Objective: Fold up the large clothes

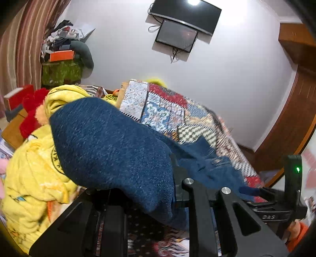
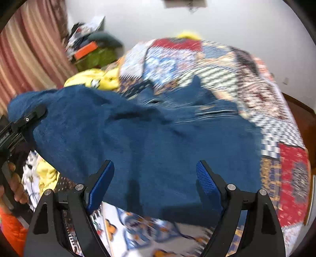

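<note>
A large dark blue knit garment (image 2: 150, 138) lies spread over a patchwork bedspread (image 2: 256, 94). In the left wrist view the same blue garment (image 1: 110, 146) is draped over my left gripper (image 1: 158, 197) and hides its fingertips; the gripper is shut on a fold of it. That left gripper also shows at the left edge of the right wrist view (image 2: 29, 118), clamping the garment's corner. My right gripper (image 2: 155, 178) is open, with blue-padded fingers (image 2: 102, 181) hovering over the garment's near edge, holding nothing.
A heap of yellow fleece clothes (image 1: 33, 187) lies left of the blue garment, with something red (image 1: 31, 110) behind it. A cluttered green cabinet (image 1: 61, 73) stands by striped curtains (image 1: 19, 43). A wall-mounted TV (image 1: 185, 15) hangs above. A wooden bed frame (image 1: 292, 122) curves at right.
</note>
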Action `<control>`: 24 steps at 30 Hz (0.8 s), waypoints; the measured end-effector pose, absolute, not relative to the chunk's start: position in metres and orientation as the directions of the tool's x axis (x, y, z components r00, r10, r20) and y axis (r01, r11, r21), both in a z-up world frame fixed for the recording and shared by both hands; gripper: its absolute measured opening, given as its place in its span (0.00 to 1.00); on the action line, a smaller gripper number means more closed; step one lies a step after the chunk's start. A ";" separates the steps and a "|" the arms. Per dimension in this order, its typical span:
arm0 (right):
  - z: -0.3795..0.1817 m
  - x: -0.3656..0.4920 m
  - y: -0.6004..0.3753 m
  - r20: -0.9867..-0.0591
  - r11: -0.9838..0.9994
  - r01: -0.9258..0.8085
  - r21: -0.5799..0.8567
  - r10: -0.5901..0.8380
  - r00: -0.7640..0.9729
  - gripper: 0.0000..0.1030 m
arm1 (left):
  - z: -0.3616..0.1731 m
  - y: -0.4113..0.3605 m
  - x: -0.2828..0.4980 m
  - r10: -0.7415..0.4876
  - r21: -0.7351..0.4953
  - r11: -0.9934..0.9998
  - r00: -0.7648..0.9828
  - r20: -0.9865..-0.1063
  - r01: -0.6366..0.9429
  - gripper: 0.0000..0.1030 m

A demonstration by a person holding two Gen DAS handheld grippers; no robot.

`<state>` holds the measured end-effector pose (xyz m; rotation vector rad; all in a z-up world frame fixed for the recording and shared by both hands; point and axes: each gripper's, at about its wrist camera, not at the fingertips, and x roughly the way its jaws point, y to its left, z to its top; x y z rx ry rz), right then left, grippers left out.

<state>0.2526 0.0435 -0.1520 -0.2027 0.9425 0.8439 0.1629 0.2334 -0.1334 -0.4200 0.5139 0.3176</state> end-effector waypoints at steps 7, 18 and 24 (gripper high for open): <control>-0.204 0.261 0.088 -0.863 0.645 -0.740 0.189 0.468 0.188 0.80 | -0.139 0.218 0.173 0.201 -0.220 0.903 0.814 -0.544 -0.370 0.17; -0.169 0.290 -0.005 -0.784 0.725 -0.624 0.292 0.555 0.279 0.80 | -0.096 0.140 0.236 0.105 -0.129 0.973 0.862 -0.496 -0.192 0.17; -0.141 0.309 -0.096 -0.747 0.838 -0.487 0.246 0.484 0.456 0.80 | -0.095 0.040 0.280 -0.030 0.004 0.999 0.860 -0.510 0.037 0.17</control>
